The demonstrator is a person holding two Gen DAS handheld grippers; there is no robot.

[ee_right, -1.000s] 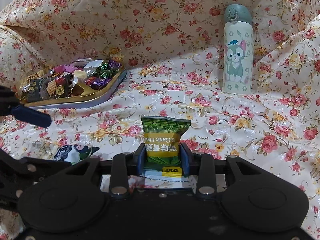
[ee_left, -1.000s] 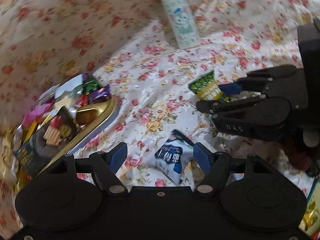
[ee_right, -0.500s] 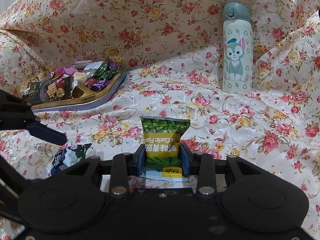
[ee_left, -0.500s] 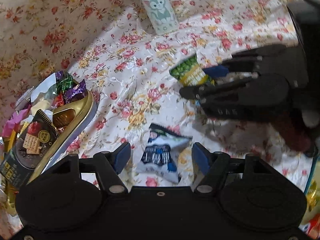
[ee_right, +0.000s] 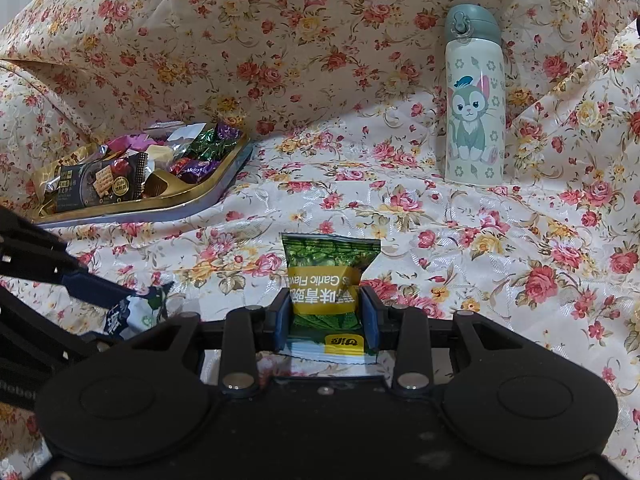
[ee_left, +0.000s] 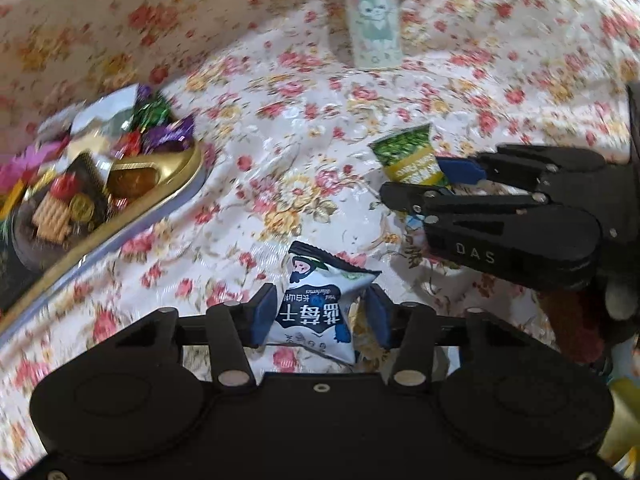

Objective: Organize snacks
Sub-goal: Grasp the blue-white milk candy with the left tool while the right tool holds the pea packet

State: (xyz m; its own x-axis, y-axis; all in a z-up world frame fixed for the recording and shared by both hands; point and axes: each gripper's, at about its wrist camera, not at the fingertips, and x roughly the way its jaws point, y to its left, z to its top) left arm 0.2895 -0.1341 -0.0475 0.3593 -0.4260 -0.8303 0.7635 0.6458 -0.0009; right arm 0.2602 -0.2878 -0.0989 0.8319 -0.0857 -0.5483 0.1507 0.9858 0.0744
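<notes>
Two packets gripped, tray half filled

Left gripper (ee_left: pixel 318 316) pinches the blue-white packet (ee_left: pixel 316 308); right gripper (ee_right: pixel 325 314) clamps the green garlic-pea packet (ee_right: pixel 326 280); gold tray (ee_right: pixel 168 200), left of frame, awaits both.

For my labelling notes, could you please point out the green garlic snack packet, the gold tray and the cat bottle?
green garlic snack packet (ee_right: pixel 326 276), right wrist view, yellow label band.
gold tray (ee_right: pixel 192 196), right wrist view, front rim.
cat bottle (ee_right: pixel 474 116), right wrist view, cat picture.
</notes>
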